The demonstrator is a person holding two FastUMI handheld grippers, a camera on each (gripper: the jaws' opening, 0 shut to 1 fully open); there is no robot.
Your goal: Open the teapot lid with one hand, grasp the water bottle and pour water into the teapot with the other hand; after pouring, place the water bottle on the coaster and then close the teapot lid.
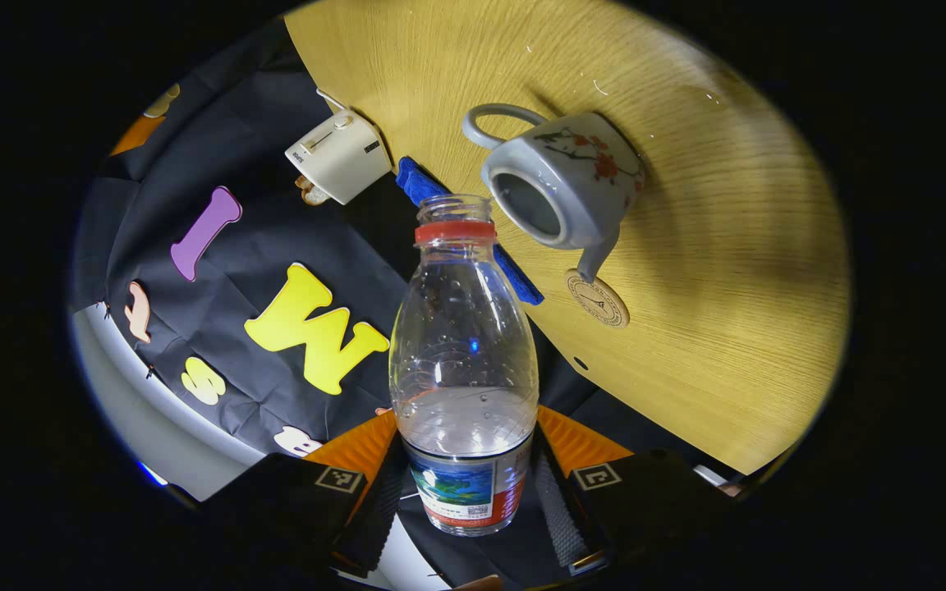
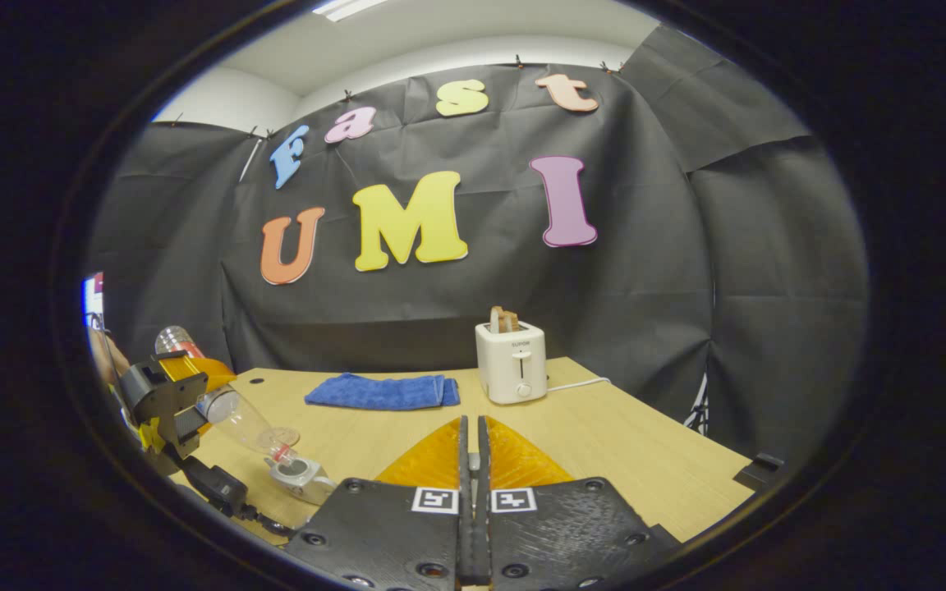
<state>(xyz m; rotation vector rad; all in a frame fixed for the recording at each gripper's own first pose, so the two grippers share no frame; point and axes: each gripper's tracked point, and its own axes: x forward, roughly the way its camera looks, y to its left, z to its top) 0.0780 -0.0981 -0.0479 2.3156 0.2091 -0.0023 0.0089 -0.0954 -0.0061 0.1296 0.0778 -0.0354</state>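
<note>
Left gripper view: the water bottle is clamped by the left gripper, tilted near the teapot; spillage is risked if its mouth is missed. The right gripper is pressed closed, seemingly empty.

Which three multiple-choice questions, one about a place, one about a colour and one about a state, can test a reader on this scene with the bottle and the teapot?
1. Where does the toaster stand?
A. on the folded towel
B. on the table beside the folded towel
C. on the coaster

2. What colour is the ring on the neck of the water bottle?
A. red
B. green
C. white

3. How is the teapot now?
A. lid on
B. lid off, opening bare
C. lying on its side

Answers:
1 B: it stands on the table next to the blue towel.
2 A: the ring is red.
3 B: the left gripper view looks into its open mouth.
</note>
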